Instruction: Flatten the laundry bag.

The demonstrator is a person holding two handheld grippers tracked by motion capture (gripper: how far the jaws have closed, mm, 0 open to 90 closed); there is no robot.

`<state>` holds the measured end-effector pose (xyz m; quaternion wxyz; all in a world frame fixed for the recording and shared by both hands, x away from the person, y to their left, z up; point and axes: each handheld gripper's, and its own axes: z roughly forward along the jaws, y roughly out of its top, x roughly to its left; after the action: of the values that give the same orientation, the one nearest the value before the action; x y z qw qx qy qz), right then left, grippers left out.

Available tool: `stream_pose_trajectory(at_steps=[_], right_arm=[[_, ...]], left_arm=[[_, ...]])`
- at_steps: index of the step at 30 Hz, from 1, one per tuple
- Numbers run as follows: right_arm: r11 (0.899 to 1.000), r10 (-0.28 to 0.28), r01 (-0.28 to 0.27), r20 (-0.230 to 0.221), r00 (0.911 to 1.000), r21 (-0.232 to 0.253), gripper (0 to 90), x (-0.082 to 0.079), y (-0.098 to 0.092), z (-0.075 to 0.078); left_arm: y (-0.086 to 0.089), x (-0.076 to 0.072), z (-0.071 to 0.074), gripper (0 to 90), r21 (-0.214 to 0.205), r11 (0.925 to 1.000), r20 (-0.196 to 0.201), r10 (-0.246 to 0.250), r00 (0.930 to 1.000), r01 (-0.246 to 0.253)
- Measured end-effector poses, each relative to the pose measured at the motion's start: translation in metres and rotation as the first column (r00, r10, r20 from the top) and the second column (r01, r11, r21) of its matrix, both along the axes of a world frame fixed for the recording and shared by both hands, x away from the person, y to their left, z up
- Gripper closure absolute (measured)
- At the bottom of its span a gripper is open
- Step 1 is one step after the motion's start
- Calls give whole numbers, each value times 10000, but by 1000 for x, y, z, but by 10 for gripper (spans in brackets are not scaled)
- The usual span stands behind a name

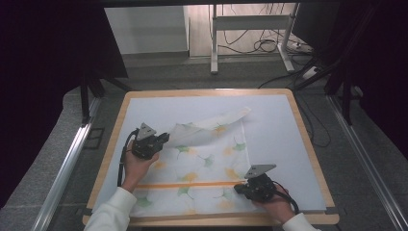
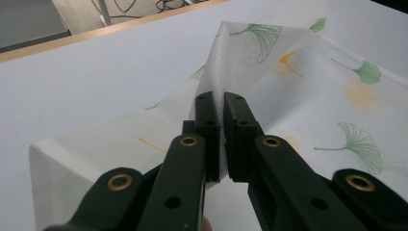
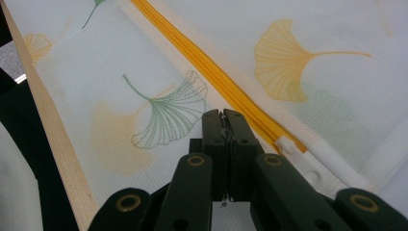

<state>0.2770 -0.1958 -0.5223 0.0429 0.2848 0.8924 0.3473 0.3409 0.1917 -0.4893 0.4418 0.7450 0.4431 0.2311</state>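
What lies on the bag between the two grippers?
In the high view, printed mesh bag with its orange zipper spans from left gripper to right gripper; nothing else lies there.

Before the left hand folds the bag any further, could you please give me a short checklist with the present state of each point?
1. Left gripper shut on the bag corner: ok.
2. Right gripper shut at the zipper end: ok; what it pinches, cannot tell.
3. Corner lifted off the table: ok.
4. Zipper closed along its length: ok.
5. Bag wholly on the table: ok.
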Motion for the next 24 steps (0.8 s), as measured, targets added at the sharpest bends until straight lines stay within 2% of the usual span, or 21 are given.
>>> stream_pose_trajectory(at_steps=[7,9,15,24], right_arm=[[10000,24,-24,4,10000,-3,876,0,0,0],[10000,47,-47,6,10000,-13,876,0,0,0],[10000,46,-46,-18,10000,39,876,1,0,0],[10000,60,-60,-48,10000,77,876,2,-1,0]], left_arm=[[5,5,-2,865,-19,9998,-48,206,9998,-206],[7,8,-2,865,112,9998,-93,188,9998,-187],[8,20,1,865,80,9997,-91,252,9996,-251],[11,33,4,864,399,9985,-239,382,9990,-372]])
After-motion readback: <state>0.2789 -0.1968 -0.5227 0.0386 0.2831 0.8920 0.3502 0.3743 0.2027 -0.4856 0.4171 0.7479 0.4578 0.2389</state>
